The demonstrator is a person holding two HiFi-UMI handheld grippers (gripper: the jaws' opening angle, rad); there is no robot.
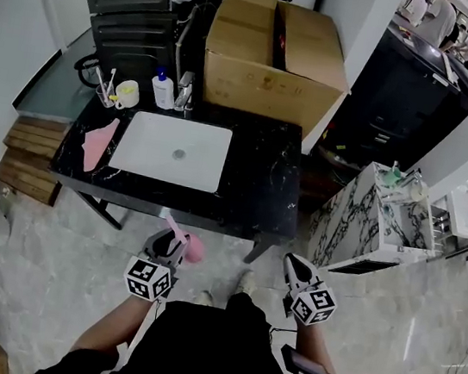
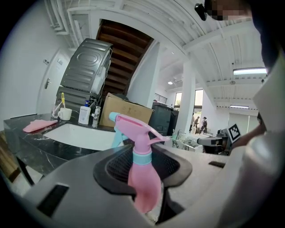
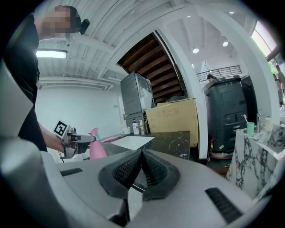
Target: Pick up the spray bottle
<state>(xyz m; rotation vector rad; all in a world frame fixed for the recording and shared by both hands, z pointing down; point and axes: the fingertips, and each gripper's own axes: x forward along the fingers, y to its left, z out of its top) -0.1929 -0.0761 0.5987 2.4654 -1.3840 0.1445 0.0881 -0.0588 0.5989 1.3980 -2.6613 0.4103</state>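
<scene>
A black marble counter [image 1: 252,184] stands on a pale tiled floor [image 1: 45,284], with a white rectangular sink basin [image 1: 174,151] set into it. A pink cloth [image 1: 97,142] lies on the counter just left of the basin. Behind the basin stand a tumbler [image 1: 106,95] with thin brushes in it, a white mug [image 1: 128,94], a white pump bottle [image 1: 161,90] and a chrome faucet [image 1: 185,92]. A large cardboard box [image 1: 270,61], its flaps closed, sits at the back right of the counter. A marble-patterned cabinet [image 1: 360,218] stands to the right, well apart.

The pink spray bottle [image 2: 142,169], with a light blue collar and nozzle, is off the counter, in front of its near edge and upright in the air. The left gripper [image 1: 165,248] pinches the bottle's body between its jaws. The right gripper [image 3: 141,167] is beside it, pads pressed together on nothing
</scene>
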